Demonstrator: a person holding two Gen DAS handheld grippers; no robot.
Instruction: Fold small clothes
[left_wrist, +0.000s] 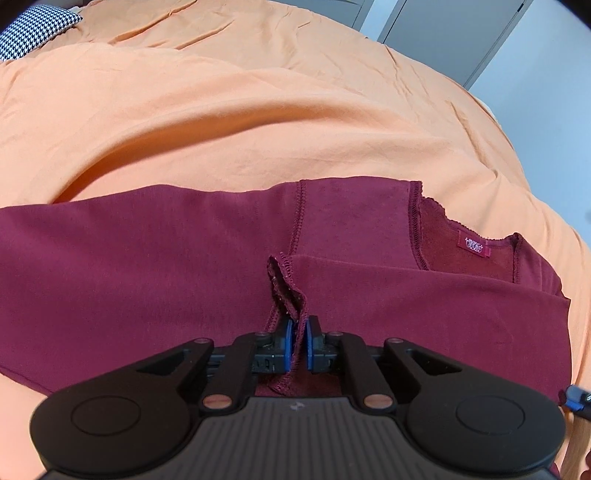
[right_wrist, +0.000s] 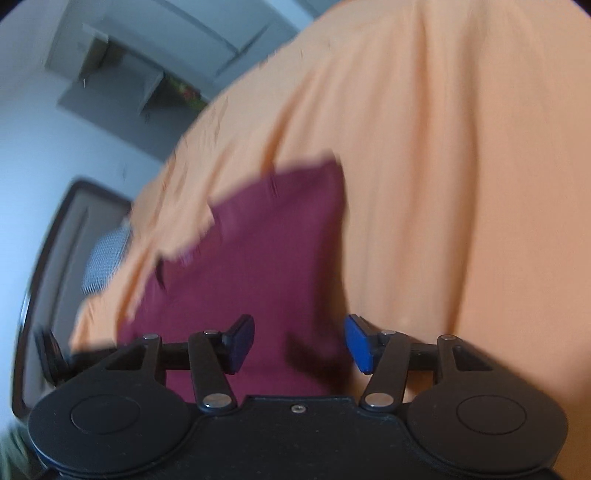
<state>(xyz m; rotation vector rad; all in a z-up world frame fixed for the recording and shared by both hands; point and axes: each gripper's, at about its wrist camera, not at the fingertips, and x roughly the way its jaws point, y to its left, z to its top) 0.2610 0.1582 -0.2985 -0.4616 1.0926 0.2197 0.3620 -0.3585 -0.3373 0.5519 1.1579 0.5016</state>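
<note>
A maroon garment (left_wrist: 147, 258) lies spread across the orange bedsheet (left_wrist: 240, 110), its neck label (left_wrist: 474, 246) showing at the right. My left gripper (left_wrist: 300, 341) is shut on a stitched hem of the garment (left_wrist: 286, 291), which stands up between the blue pads (left_wrist: 286, 339). In the blurred right wrist view the same maroon garment (right_wrist: 258, 258) lies ahead on the sheet (right_wrist: 461, 184). My right gripper (right_wrist: 301, 343) hovers over its near edge with the jaws apart and nothing between the blue pads (right_wrist: 358, 345).
A houndstooth pillow (left_wrist: 33, 29) sits at the bed's far left corner. Grey wardrobe doors (left_wrist: 443, 33) stand beyond the bed. In the right wrist view a dark-framed panel (right_wrist: 48, 277) and a shelf unit (right_wrist: 122, 81) lie past the bed's edge.
</note>
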